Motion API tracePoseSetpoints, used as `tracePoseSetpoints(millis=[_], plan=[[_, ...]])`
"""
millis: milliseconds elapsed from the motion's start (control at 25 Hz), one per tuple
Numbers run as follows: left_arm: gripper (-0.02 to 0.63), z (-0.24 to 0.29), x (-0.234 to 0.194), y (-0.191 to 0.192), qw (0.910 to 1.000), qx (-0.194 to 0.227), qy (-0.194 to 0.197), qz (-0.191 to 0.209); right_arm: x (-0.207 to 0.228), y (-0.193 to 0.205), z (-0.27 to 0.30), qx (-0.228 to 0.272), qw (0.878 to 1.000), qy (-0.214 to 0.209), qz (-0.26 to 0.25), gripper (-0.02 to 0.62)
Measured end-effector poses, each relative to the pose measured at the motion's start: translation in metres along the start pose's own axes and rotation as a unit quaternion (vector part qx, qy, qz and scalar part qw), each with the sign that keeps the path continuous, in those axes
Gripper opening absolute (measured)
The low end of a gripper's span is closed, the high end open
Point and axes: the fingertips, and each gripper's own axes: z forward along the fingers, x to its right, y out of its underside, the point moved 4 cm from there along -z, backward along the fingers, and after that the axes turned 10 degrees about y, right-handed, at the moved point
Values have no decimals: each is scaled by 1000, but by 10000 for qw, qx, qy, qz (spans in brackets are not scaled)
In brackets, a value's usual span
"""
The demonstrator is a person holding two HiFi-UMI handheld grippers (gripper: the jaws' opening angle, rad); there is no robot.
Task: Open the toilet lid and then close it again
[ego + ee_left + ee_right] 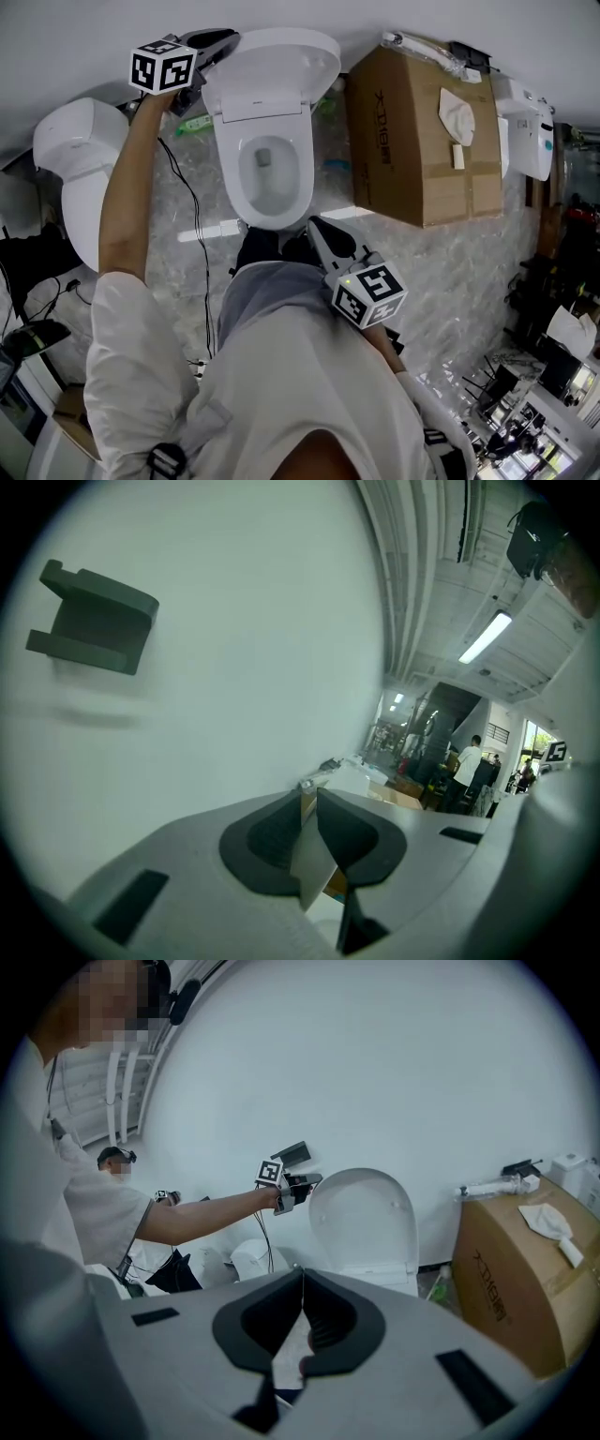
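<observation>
The white toilet (239, 183) stands against the wall with its lid (272, 66) raised nearly upright. My left gripper (214, 45) reaches to the lid's upper left edge, and in the right gripper view the left gripper (307, 1183) meets the lid (366, 1218) at that rim. In the left gripper view the jaws (310, 799) stand a little apart, with a thin white edge, seemingly the lid's, pinched between the pads. My right gripper (323, 234) hangs low in front of the bowl. In its own view the right gripper (302, 1274) has its tips touching and holds nothing.
A big cardboard box (422, 141) stands right of the toilet, with a white unit (530, 127) beyond it. A second white toilet (75, 159) is at the left. A black cable (197, 234) runs over the floor. A grey bracket (94, 621) sits on the wall.
</observation>
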Motion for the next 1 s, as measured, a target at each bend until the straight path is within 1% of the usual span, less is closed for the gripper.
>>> tracePoseSetpoints(millis=[480, 680, 840, 1000], plan=[[49, -9, 36, 19, 9995, -238, -80, -191, 3, 2, -9, 99, 9997, -240, -30, 11], [57, -10, 53, 28, 9984, -257, -229, -449, 5, 8, -14, 89, 9994, -326, -6, 11], [57, -14, 67, 37, 9986, -304, -268, -328, 4, 11, -17, 87, 9993, -373, -45, 11], [59, -19, 80, 48, 9991, -144, -285, -292, 3, 14, -22, 89, 9991, -409, -68, 11]])
